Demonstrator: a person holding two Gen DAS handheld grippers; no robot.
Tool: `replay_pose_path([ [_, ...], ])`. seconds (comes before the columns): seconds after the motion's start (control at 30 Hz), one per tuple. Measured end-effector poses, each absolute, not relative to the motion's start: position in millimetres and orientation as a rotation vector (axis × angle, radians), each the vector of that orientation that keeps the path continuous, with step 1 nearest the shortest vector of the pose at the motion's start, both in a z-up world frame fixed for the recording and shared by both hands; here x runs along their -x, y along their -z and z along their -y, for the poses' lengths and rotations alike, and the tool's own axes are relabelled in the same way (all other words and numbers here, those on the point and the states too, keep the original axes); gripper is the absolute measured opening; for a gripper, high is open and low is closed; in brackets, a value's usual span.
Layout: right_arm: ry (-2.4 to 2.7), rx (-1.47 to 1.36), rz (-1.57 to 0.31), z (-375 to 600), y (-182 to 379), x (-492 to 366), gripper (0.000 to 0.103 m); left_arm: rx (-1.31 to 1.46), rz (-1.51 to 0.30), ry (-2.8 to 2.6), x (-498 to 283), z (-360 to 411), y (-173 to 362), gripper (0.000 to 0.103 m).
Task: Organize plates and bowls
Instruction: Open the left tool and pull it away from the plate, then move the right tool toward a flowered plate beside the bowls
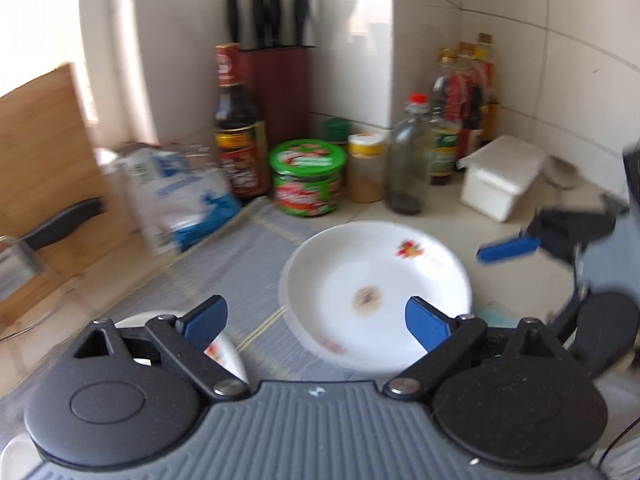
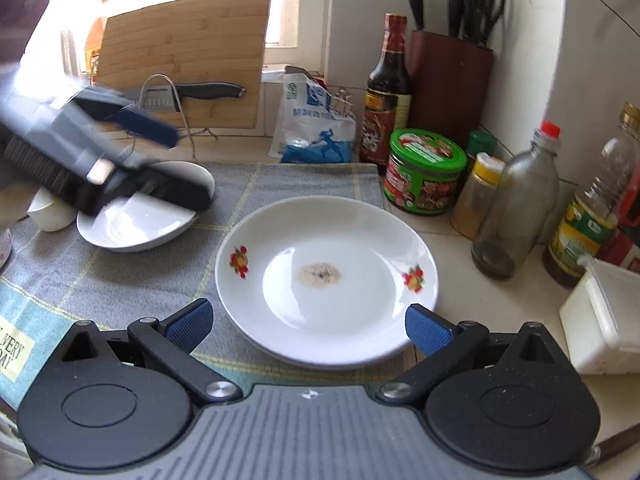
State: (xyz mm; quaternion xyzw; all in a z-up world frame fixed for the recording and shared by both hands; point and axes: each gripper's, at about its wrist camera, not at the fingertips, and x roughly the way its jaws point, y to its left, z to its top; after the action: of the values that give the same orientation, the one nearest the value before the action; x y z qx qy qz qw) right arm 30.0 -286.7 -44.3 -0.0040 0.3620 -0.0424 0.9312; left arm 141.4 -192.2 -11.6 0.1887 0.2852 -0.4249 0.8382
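A white plate (image 2: 326, 276) with fruit motifs and a brown stain at its centre is seen resting on a grey checked cloth (image 2: 120, 276), partly over the tiled counter. The right gripper (image 2: 308, 326) is held spread just before its near rim, nothing gripped. The left gripper (image 1: 316, 322) is likewise held wide, above a small patterned bowl (image 1: 224, 354).

plate (image 2: 326, 276) lies ahead between the right gripper's (image 2: 308, 326) spread jaws, on the cloth (image 2: 120, 276) | bowl (image 2: 140, 216) ahead-left on the same cloth, under the left gripper (image 2: 132, 128) (jaw state there blurred) | jar (image 2: 422, 172) and bottles (image 2: 512, 208) ahead-right, behind the plate | cutting board (image 2: 184, 60) far ahead-left
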Motion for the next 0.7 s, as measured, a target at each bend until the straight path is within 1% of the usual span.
replay_pose_path([
  [0.1, 0.055, 0.032, -0.732, 281, 42, -40, 0.103, -0.383, -0.605, 0.772, -132, 170, 22, 0.096],
  [0.43, -0.114, 0.105, -0.755, 252, 38, -79, 0.103, -0.249, -0.751, 0.466, -131, 113, 77, 0.096],
  [0.7, -0.23, 0.17, -0.792, 236, 37, -108, 0.103, -0.198, -0.787, 0.372, -143, 102, 109, 0.096],
])
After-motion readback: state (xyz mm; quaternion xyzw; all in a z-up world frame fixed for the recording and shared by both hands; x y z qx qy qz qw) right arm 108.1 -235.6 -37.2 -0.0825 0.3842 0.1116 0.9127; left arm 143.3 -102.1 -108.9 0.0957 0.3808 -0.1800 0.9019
